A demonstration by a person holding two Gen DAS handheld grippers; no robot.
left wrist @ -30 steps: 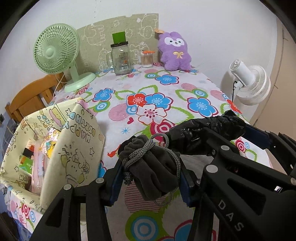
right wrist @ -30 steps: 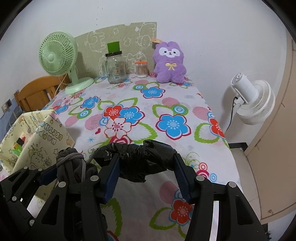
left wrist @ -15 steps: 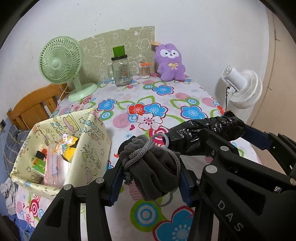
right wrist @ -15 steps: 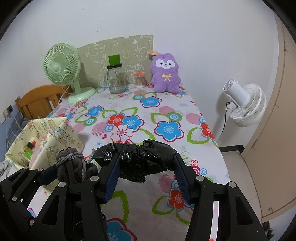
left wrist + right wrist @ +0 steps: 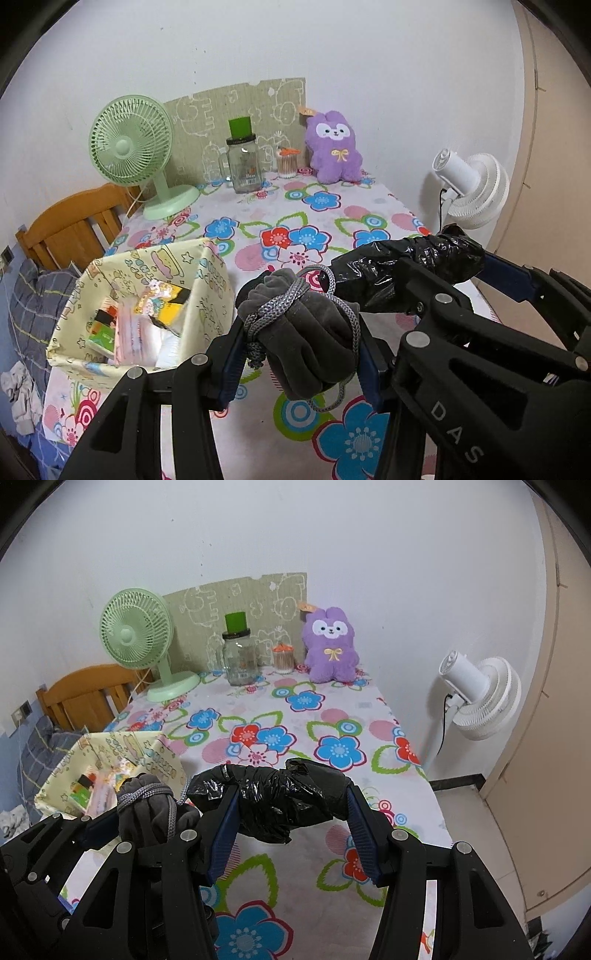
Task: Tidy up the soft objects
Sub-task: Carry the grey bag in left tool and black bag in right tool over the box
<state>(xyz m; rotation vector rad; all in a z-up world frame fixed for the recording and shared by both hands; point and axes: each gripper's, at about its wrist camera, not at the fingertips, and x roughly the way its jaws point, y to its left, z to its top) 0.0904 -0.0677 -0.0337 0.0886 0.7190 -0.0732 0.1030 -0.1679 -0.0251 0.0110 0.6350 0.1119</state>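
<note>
My left gripper (image 5: pixel 301 354) is shut on a dark grey drawstring pouch (image 5: pixel 303 332) tied with a grey cord, held above the near part of the floral table. My right gripper (image 5: pixel 291 819) is shut on a crumpled black plastic bundle (image 5: pixel 280 797), just right of the pouch (image 5: pixel 147 808); the bundle also shows in the left wrist view (image 5: pixel 406 273). A cream patterned fabric bin (image 5: pixel 147 310) with packets inside stands at the table's left, near the pouch. A purple plush rabbit (image 5: pixel 332 646) sits at the far edge against the wall.
At the back stand a green desk fan (image 5: pixel 140 642), a glass jar (image 5: pixel 240 657) with a green cup behind it, and a small toothpick holder (image 5: pixel 283 659). A white floor fan (image 5: pixel 476 698) stands right of the table. A wooden chair (image 5: pixel 88 694) is at the left.
Both grippers have risen and pulled back from the table, each with its object still held. The bin's inside now shows more.
</note>
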